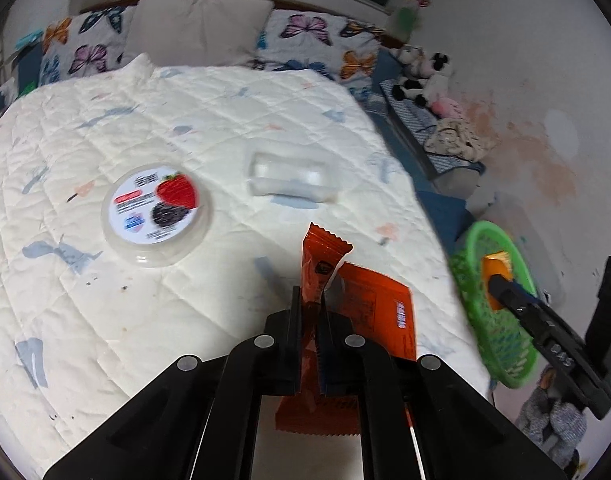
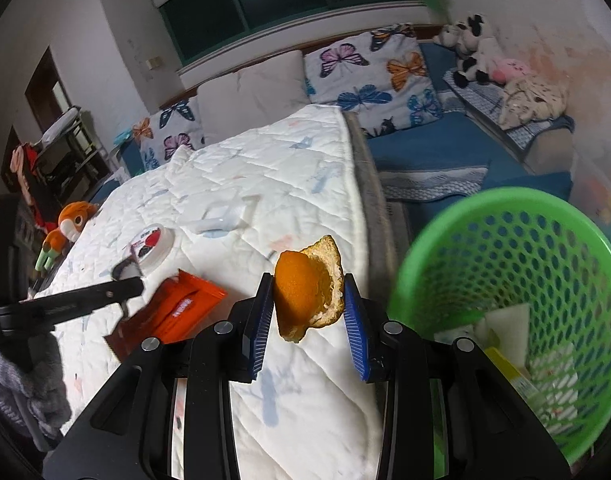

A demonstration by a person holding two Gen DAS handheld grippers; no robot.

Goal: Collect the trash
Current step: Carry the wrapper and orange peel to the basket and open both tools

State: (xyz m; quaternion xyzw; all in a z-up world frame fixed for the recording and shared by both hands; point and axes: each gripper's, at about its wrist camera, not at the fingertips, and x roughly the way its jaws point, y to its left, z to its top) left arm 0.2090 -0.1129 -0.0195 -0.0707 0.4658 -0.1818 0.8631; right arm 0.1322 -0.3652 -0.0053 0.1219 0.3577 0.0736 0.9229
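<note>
My left gripper (image 1: 310,300) is shut on a torn orange snack wrapper (image 1: 320,258) and holds it just above the white quilt (image 1: 105,320). The right wrist view shows that same wrapper (image 2: 181,310) and the left gripper (image 2: 131,286) at the lower left. My right gripper (image 2: 308,282) is shut on a piece of orange peel (image 2: 301,292), close to the left rim of a green mesh basket (image 2: 505,216). On the quilt lie a round lidded tub with a berry label (image 1: 157,210) and a clear plastic tray (image 1: 289,178).
The basket (image 1: 501,340) stands off the bed's right edge and holds white and yellow scraps (image 2: 509,344). Butterfly pillows (image 1: 313,36) line the headboard. An orange plush toy (image 2: 71,220) lies at the bed's far left. Soft toys (image 2: 477,56) sit on a blue side bed.
</note>
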